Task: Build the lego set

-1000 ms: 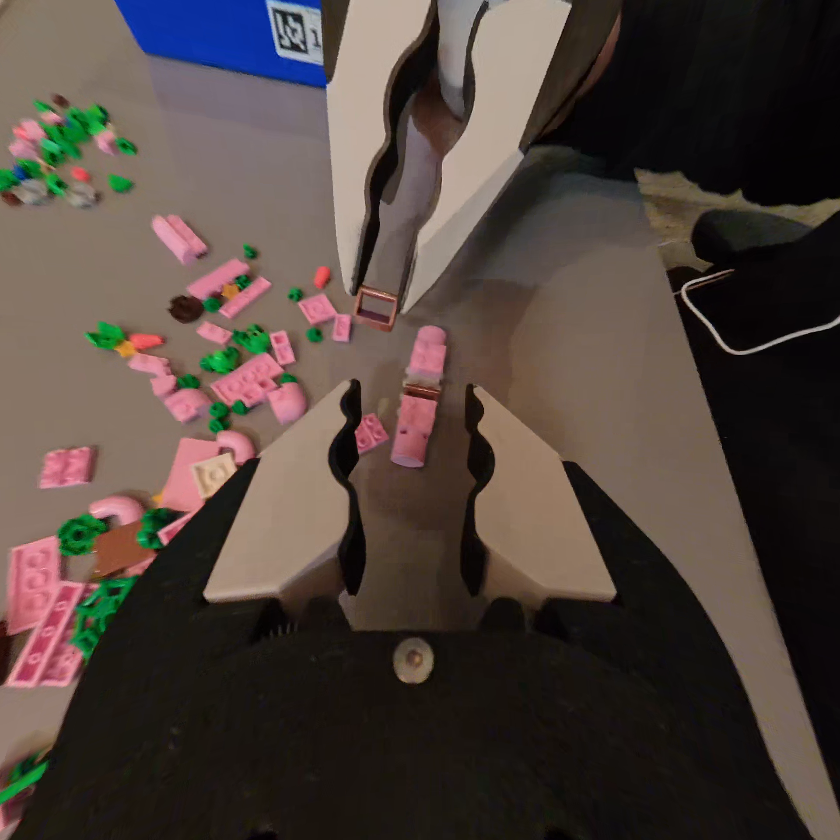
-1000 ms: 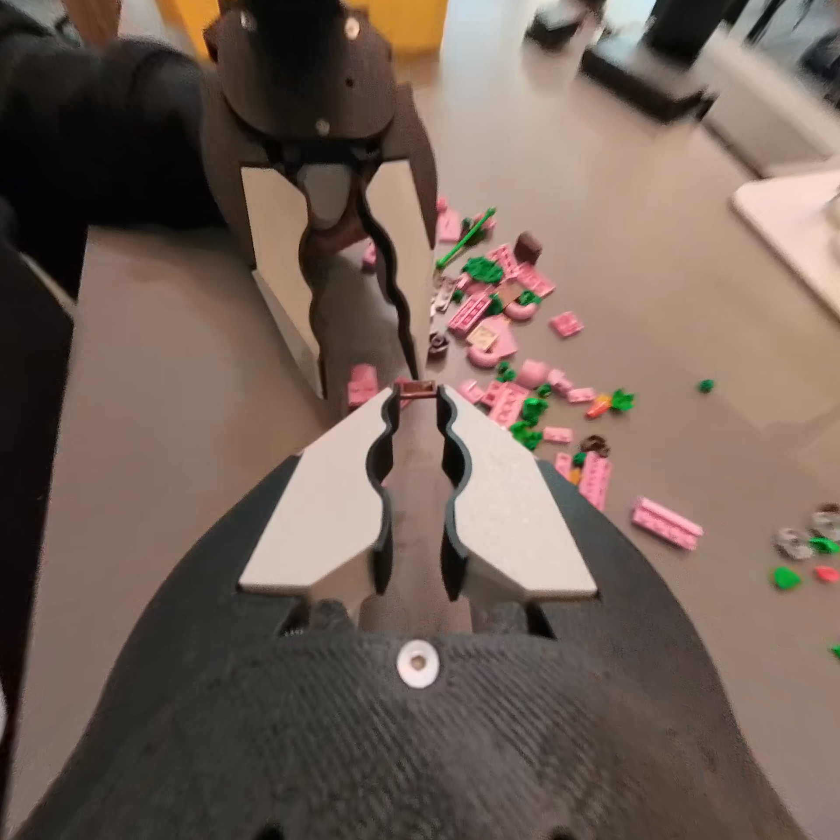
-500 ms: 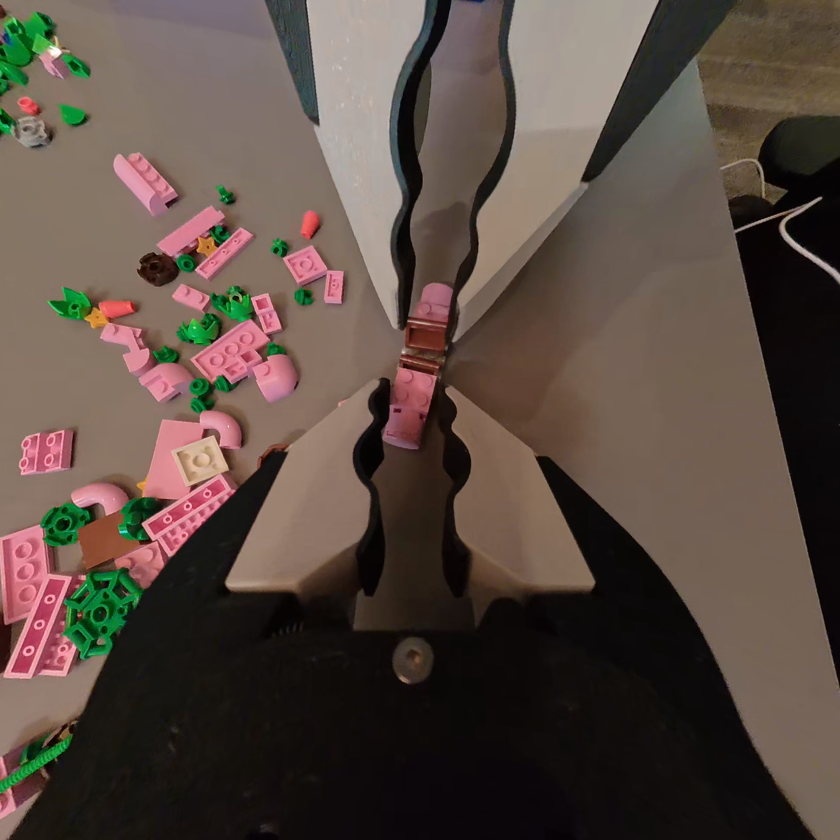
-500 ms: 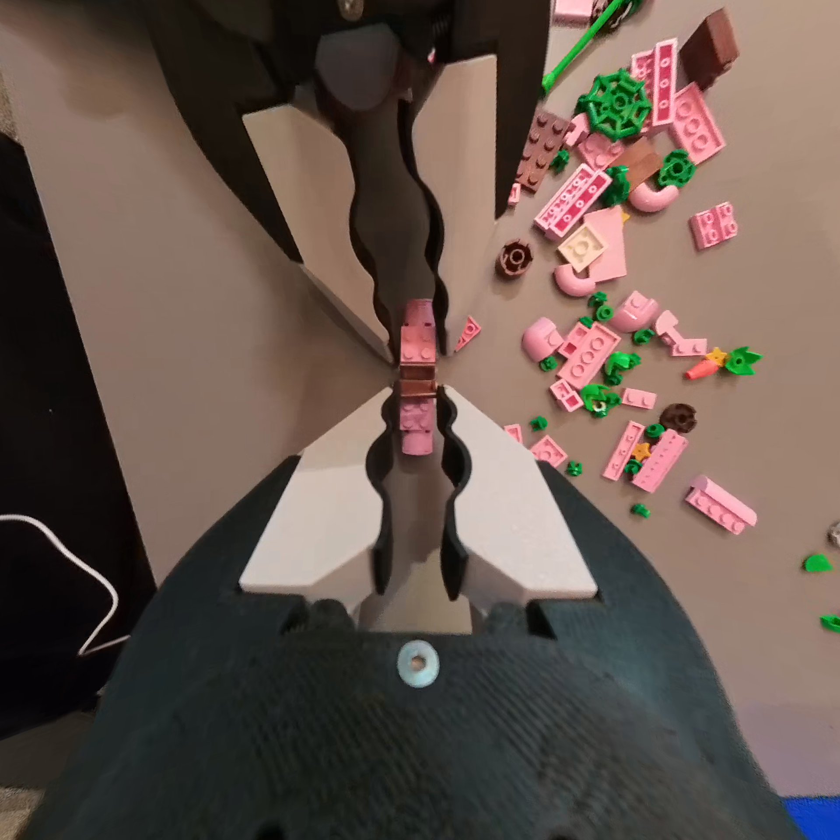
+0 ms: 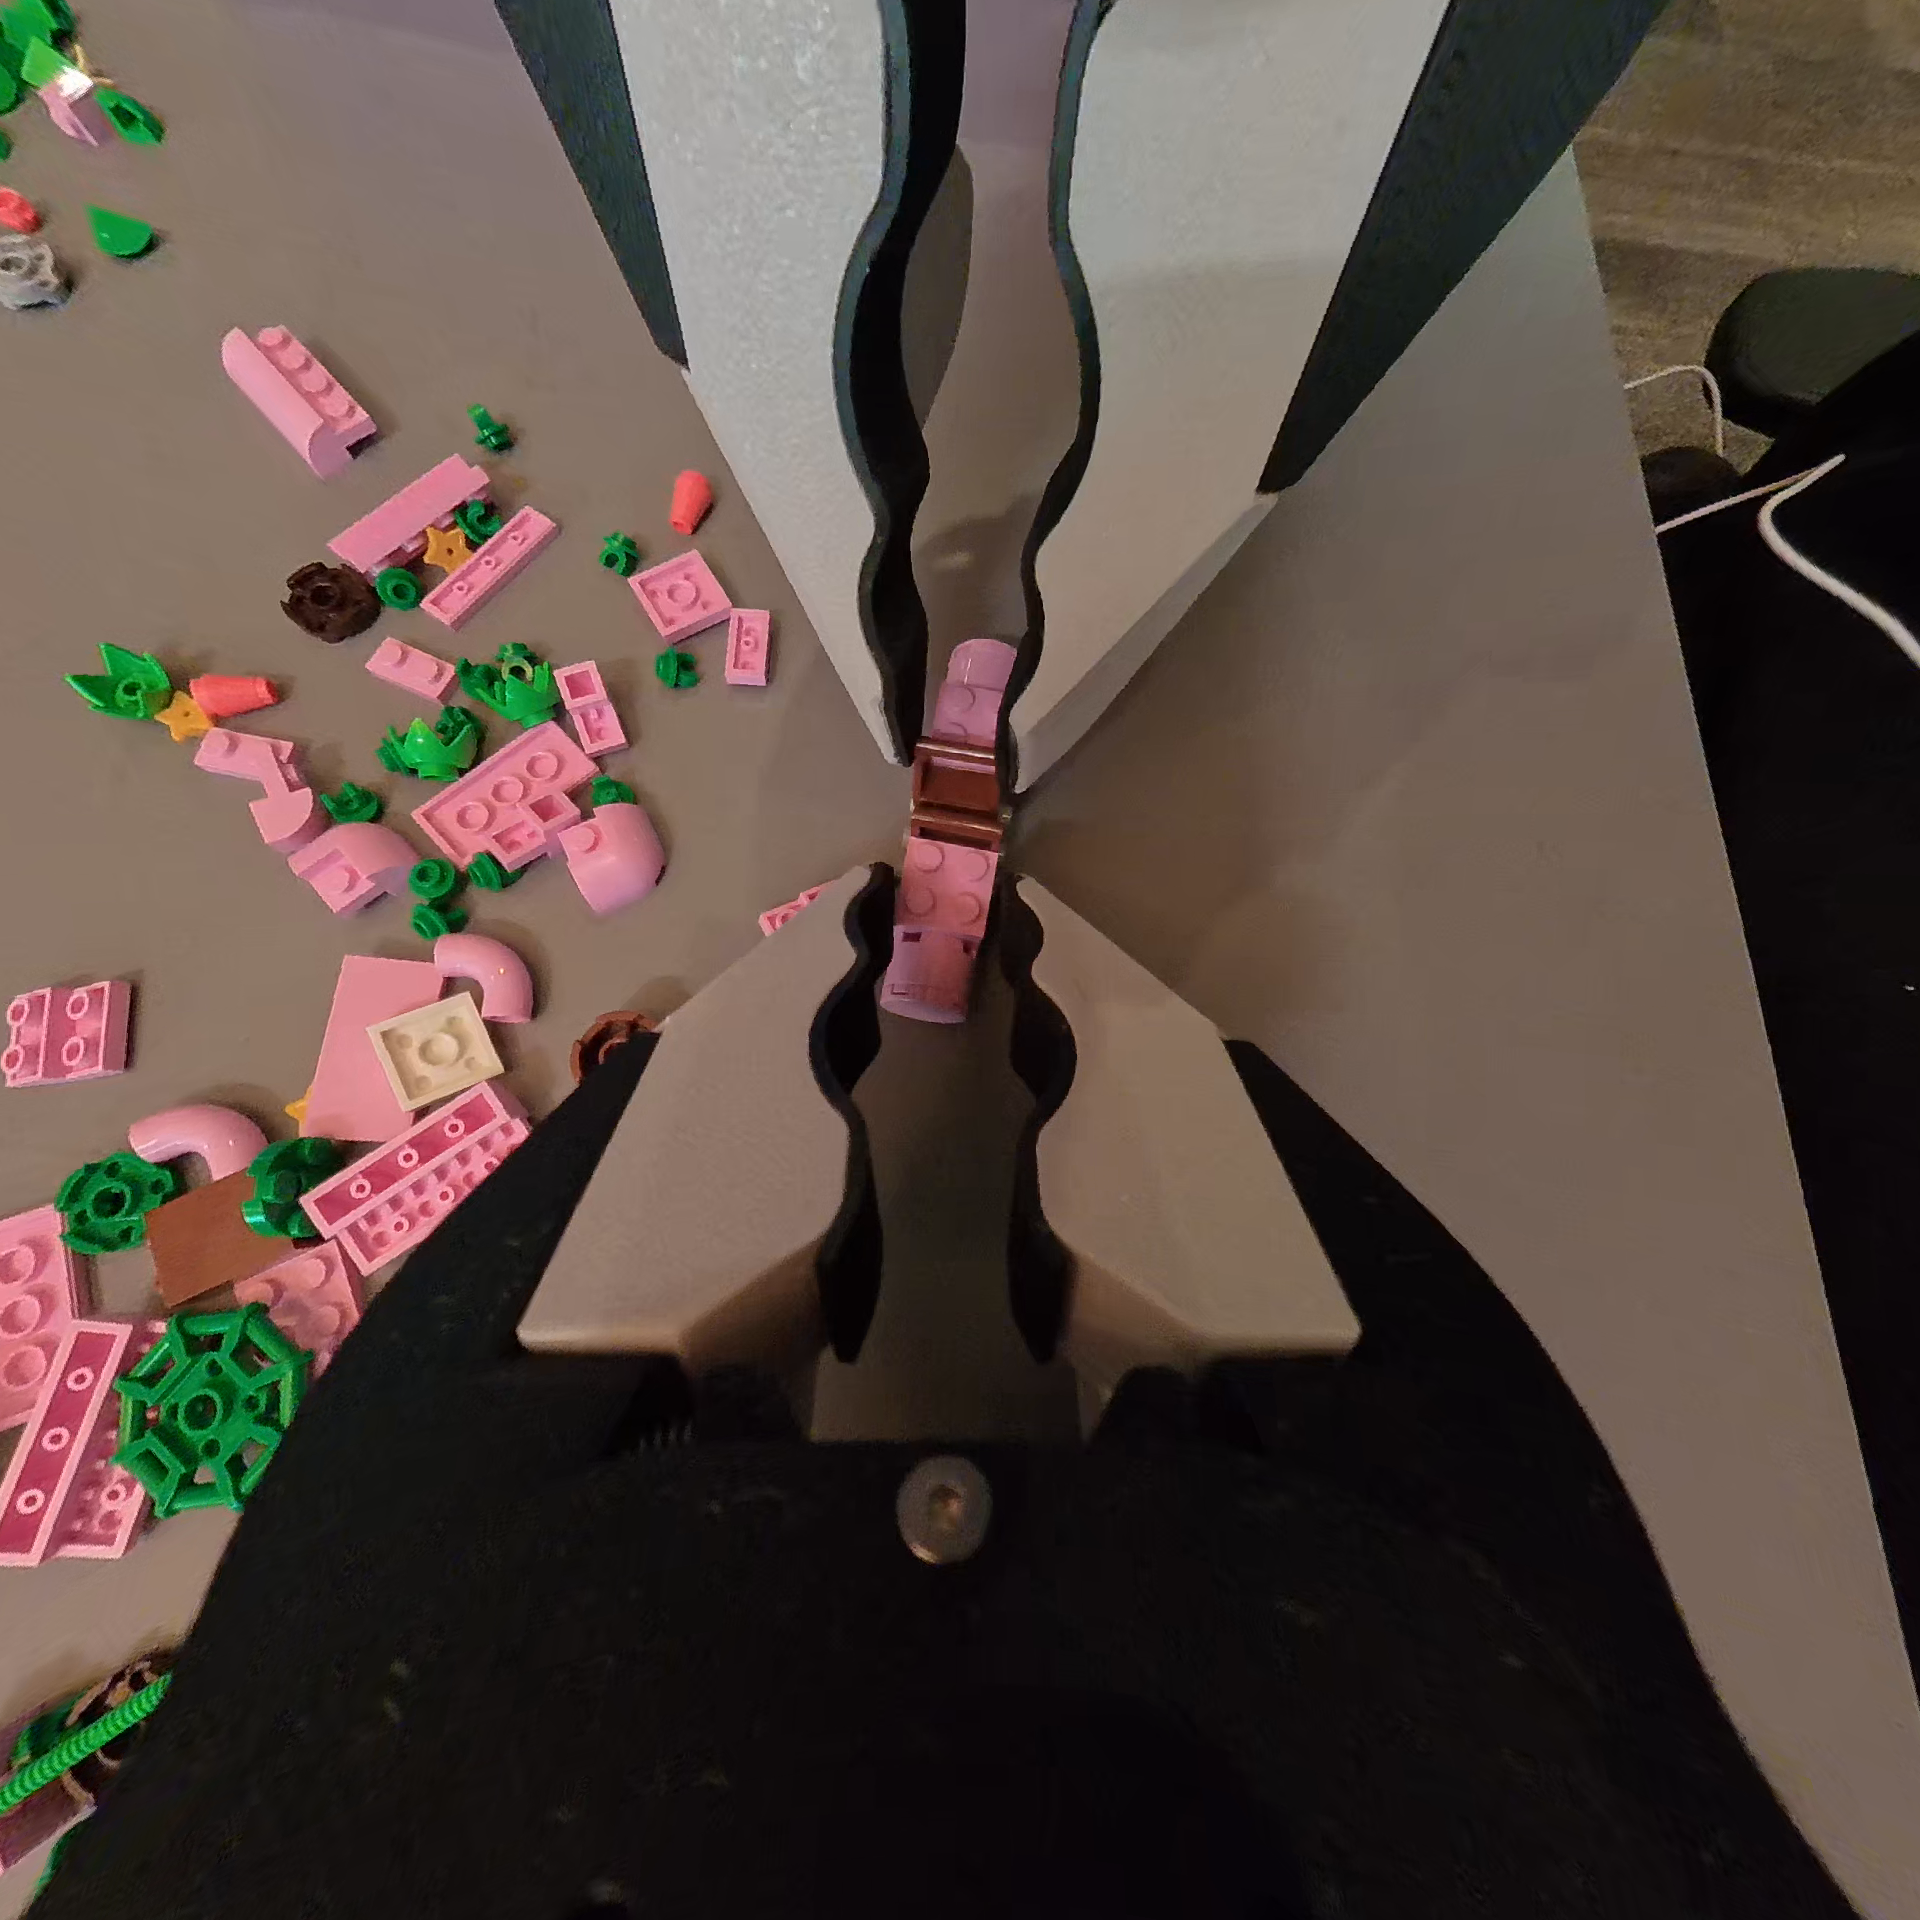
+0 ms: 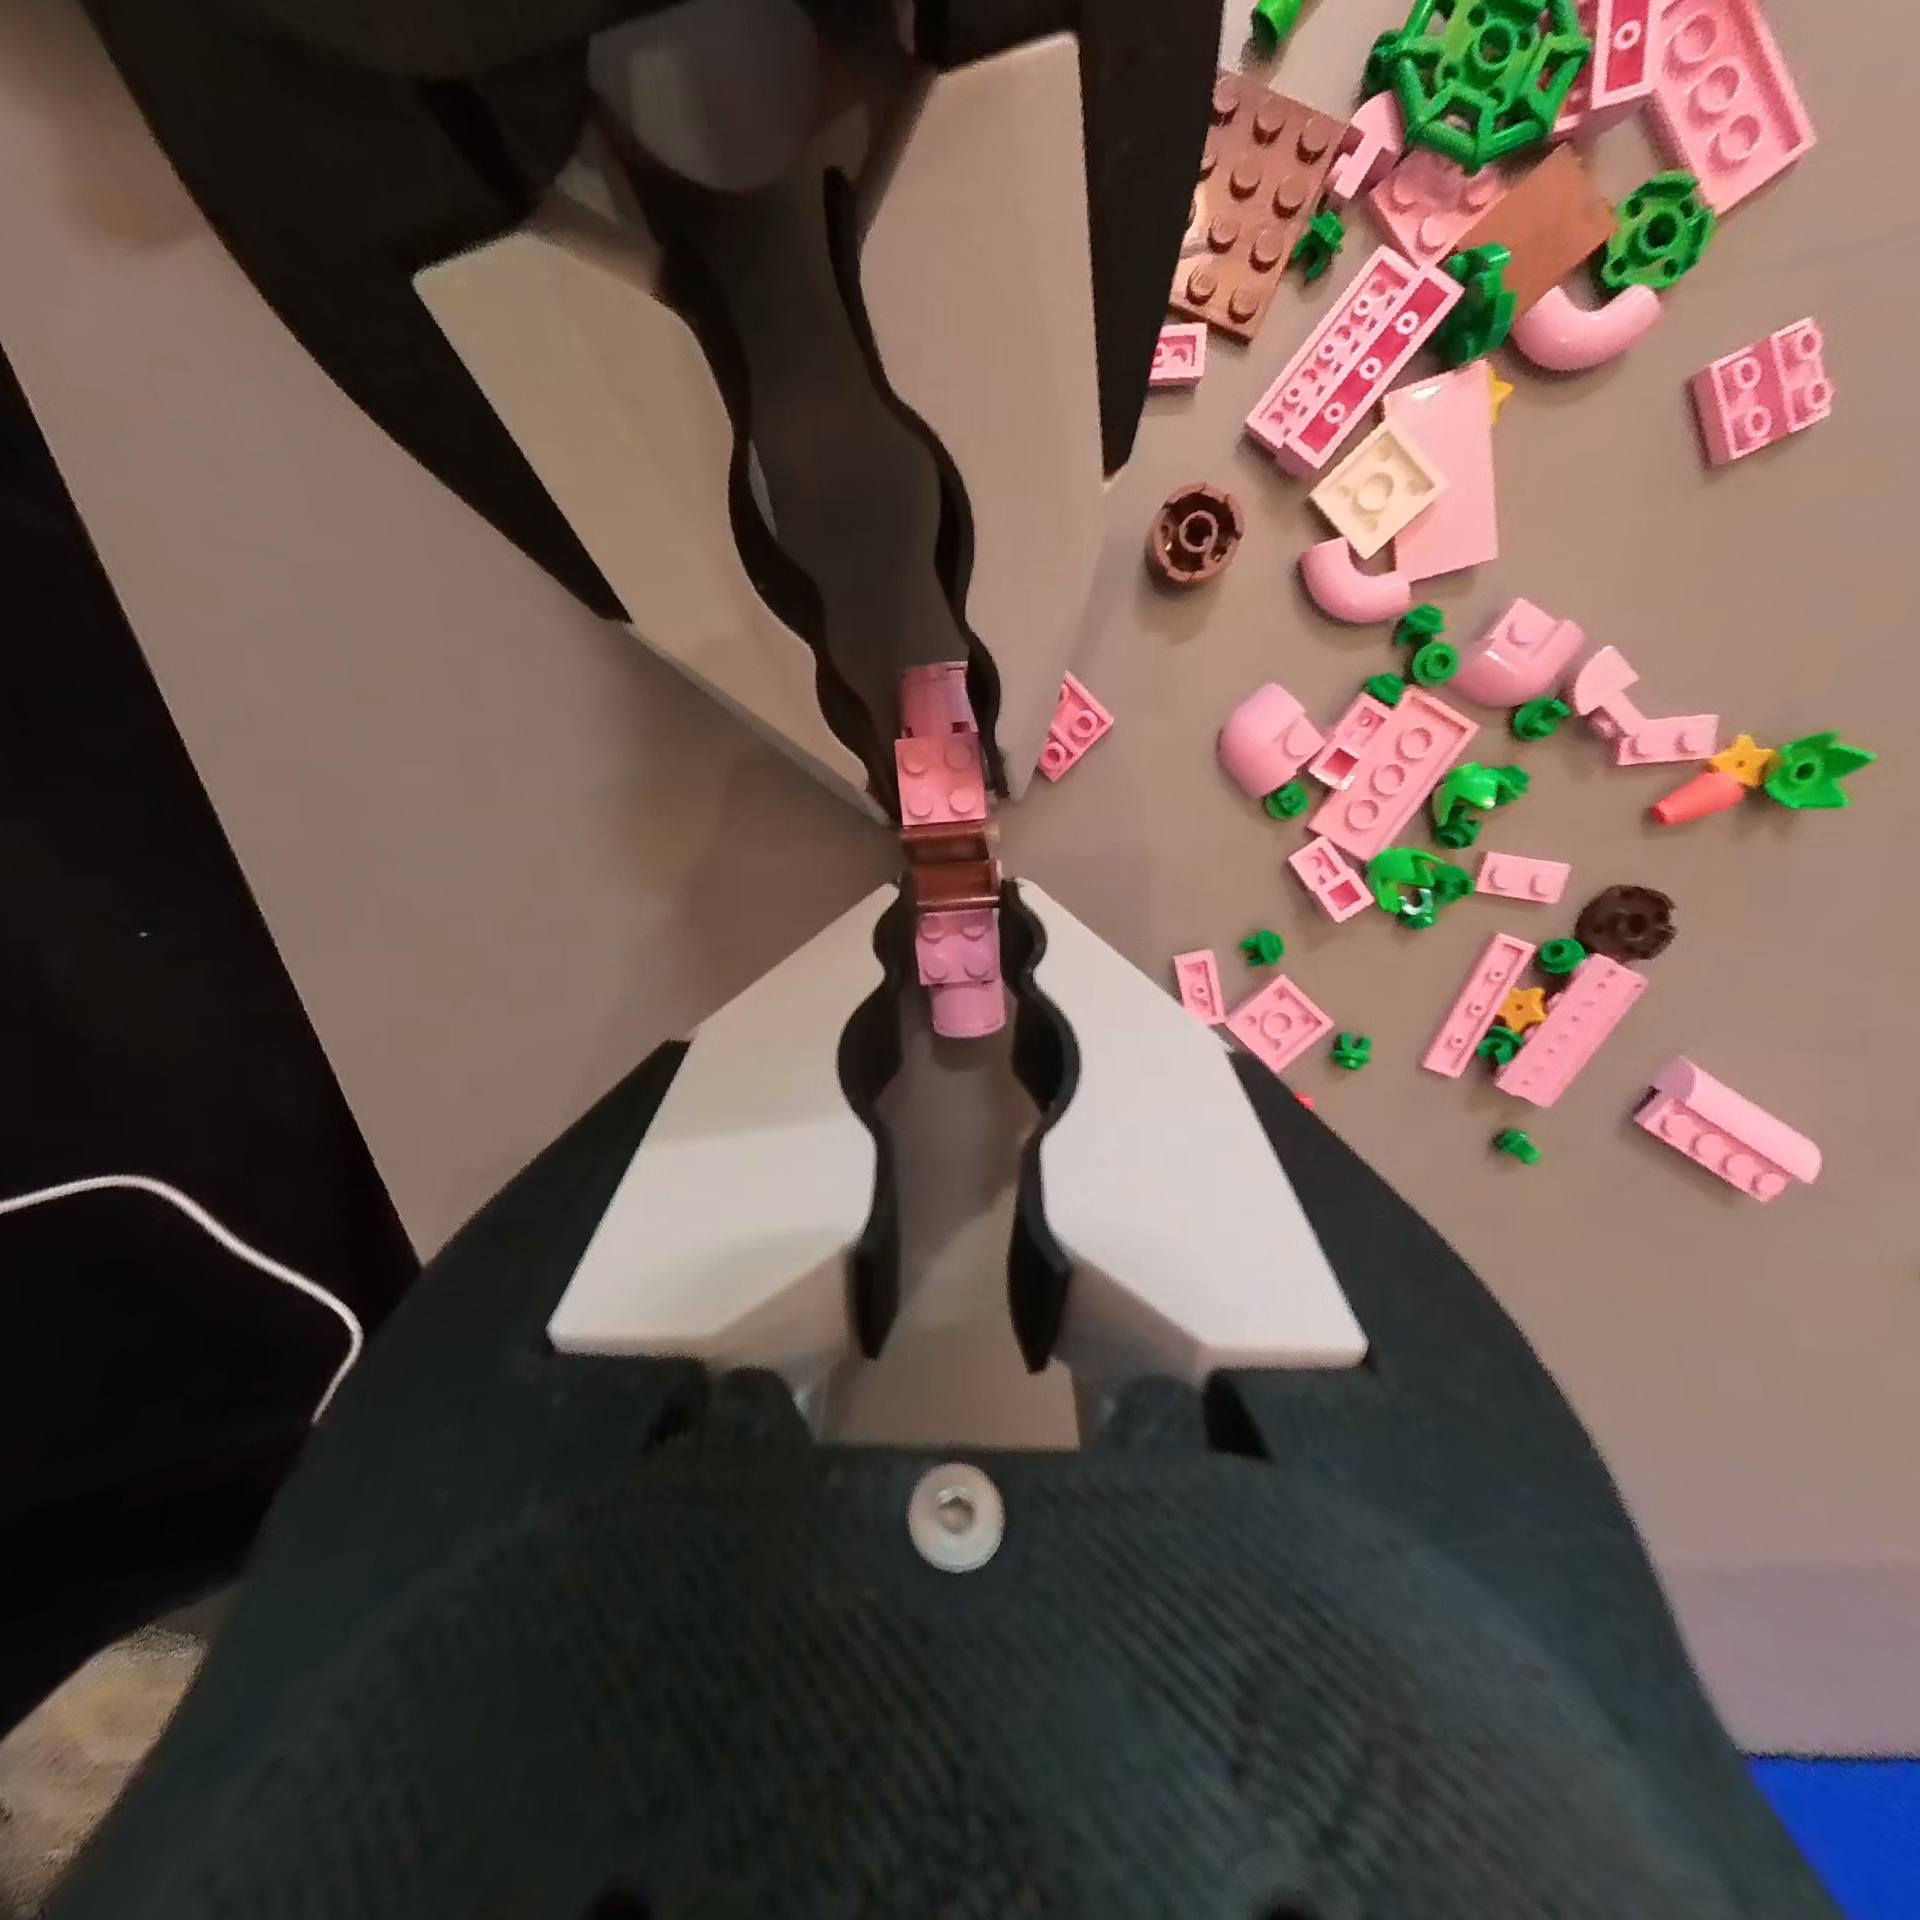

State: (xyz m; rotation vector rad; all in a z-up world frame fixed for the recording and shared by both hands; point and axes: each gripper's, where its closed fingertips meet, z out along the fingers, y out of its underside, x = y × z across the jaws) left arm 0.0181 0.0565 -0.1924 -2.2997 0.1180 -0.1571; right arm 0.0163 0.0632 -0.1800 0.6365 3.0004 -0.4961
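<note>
Two grippers meet tip to tip over the grey table [image 5: 1299,935]; the left gripper [image 5: 940,899] is closed on one pink brick stack [image 5: 940,914], the right gripper [image 6: 948,904] appears clamped on one brown piece [image 6: 948,883] pressed against that stack's brown end; dozens of loose pieces [image 5: 416,831] crowd one side; the table edge [image 5: 1683,727] and one white cable [image 5: 1818,561] lie near, bare surface between.

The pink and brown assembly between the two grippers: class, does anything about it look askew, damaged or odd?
Nothing stands out. The pink and brown assembly lies straight on the table, the left gripper and right gripper closed on opposite ends. Loose bricks lie scattered beside it, as expected mid-build.
</note>
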